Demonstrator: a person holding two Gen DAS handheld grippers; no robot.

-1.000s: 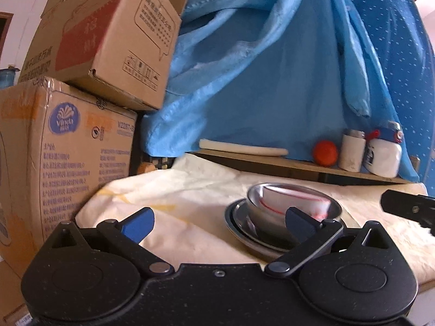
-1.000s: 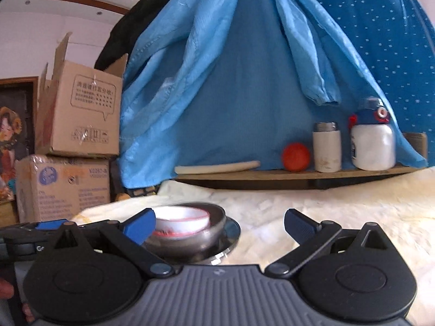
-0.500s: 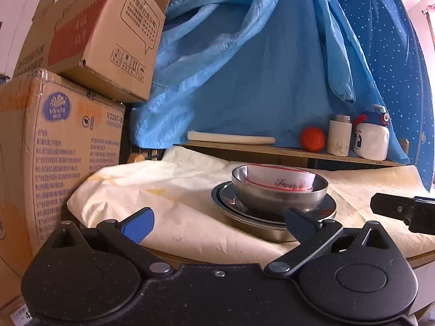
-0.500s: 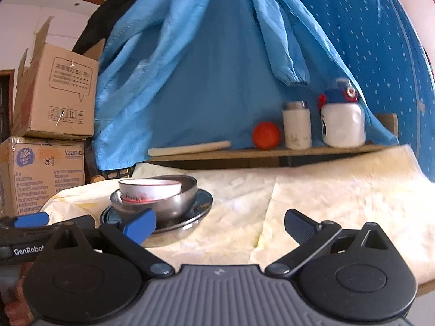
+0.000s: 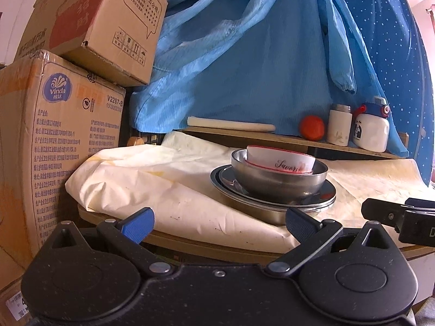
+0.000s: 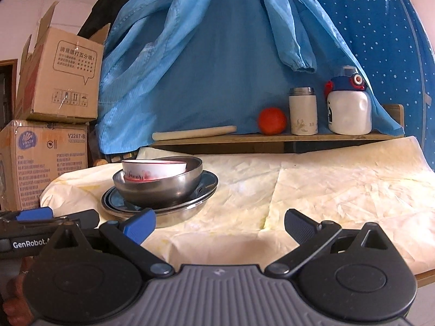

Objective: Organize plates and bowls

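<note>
A white bowl with a red rim (image 5: pixel 281 160) (image 6: pixel 153 169) sits inside a steel bowl (image 5: pixel 280 180) (image 6: pixel 159 187), which stands on stacked steel plates (image 5: pixel 272 203) (image 6: pixel 163 206) on the cloth-covered table (image 5: pixel 163 190) (image 6: pixel 326 190). My left gripper (image 5: pixel 218 224) is open and empty, low at the table's near edge, short of the stack. My right gripper (image 6: pixel 218 224) is open and empty, in front of the stack and to its right. Each gripper shows at the edge of the other's view.
Two stacked cardboard boxes (image 5: pixel 54 135) (image 6: pixel 49 125) stand left of the table. A wooden shelf (image 6: pixel 272 137) at the back holds a rolling pin (image 6: pixel 194 132), an orange ball (image 6: pixel 272 121), a flask (image 6: pixel 303 111) and a white bottle (image 6: pixel 349 108). Blue cloth (image 6: pixel 217 54) hangs behind.
Both grippers have drawn back and dropped lower, away from the stack. The stack of bowls and plates has not moved.
</note>
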